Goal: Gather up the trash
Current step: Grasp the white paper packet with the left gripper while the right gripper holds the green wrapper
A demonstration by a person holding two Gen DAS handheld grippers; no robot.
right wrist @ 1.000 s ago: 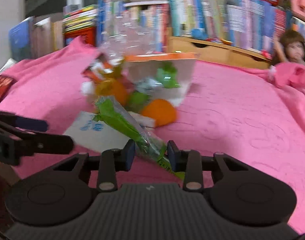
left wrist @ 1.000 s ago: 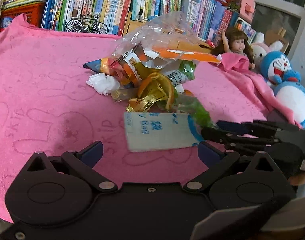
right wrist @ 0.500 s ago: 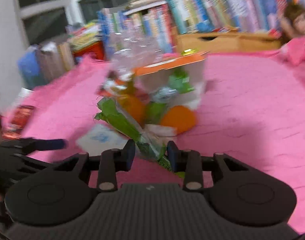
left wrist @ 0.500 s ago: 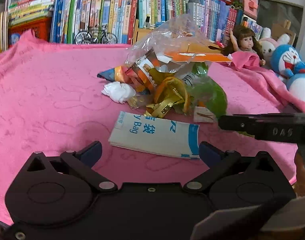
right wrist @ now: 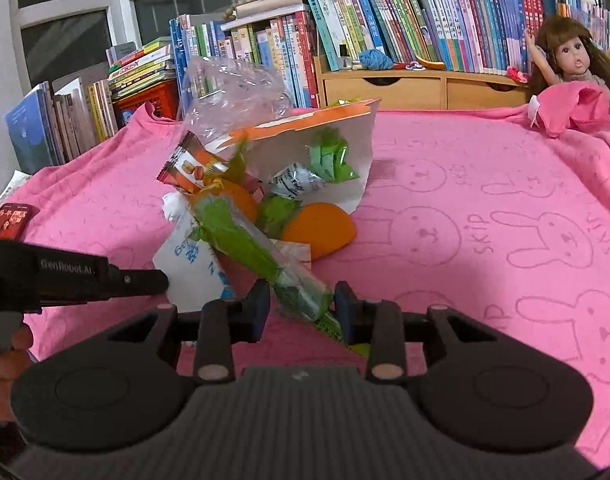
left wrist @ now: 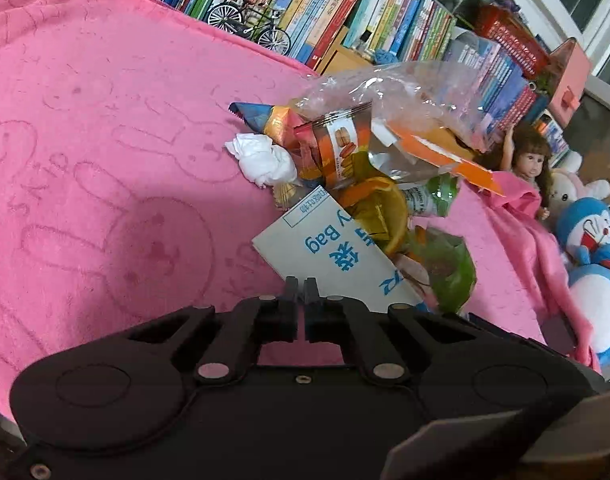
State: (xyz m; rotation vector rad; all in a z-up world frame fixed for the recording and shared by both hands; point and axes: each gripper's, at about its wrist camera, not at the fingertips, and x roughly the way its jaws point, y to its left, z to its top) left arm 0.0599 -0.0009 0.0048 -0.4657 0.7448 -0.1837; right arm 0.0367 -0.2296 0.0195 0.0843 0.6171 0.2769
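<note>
Left gripper (left wrist: pixel 301 282), wide a moment ago, has just snapped closed on the white paper bag's (left wrist: pixel 337 256) corner, lower centre; bag secured. Right gripper (right wrist: pixel 303 306) holds the green wrapper (right wrist: pixel 249 248).

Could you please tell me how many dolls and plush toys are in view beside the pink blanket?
3: a doll by the books, a white-and-pink plush behind it, a blue-and-white plush in front. Others may be hidden.
</note>
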